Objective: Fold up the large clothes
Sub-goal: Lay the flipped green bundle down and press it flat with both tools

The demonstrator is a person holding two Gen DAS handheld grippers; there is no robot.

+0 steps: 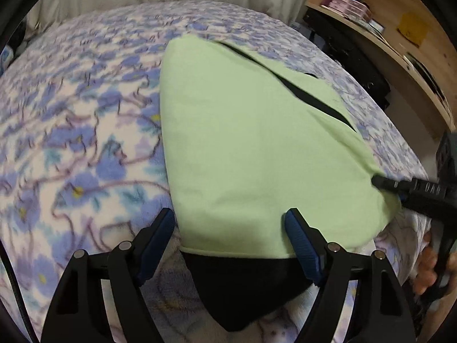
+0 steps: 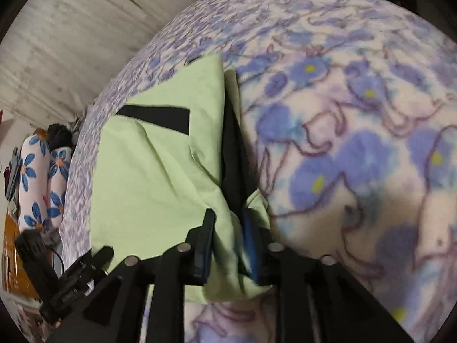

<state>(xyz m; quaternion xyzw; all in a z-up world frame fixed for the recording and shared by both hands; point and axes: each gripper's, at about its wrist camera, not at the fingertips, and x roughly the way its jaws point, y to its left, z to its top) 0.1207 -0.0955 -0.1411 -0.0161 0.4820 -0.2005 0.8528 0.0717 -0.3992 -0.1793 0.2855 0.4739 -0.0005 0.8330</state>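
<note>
Garment [image 1: 251, 148] edge pinched by right hand-held gripper [image 2: 228, 245]

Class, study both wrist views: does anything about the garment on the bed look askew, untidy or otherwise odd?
Mildly, yes. The green garment is folded unevenly: a black layer sticks out past its near edge, between the open left claw. The right claw pinches a bunched corner. The floral blanket shows no spill or damage.

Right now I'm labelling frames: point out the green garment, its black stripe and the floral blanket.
green garment [image 1: 251, 154]: left wrist view, middle of top panel.
black stripe [image 2: 162, 117]: right wrist view, stripe's centre.
floral blanket [image 1: 85, 143]: left wrist view, bare patch.
</note>
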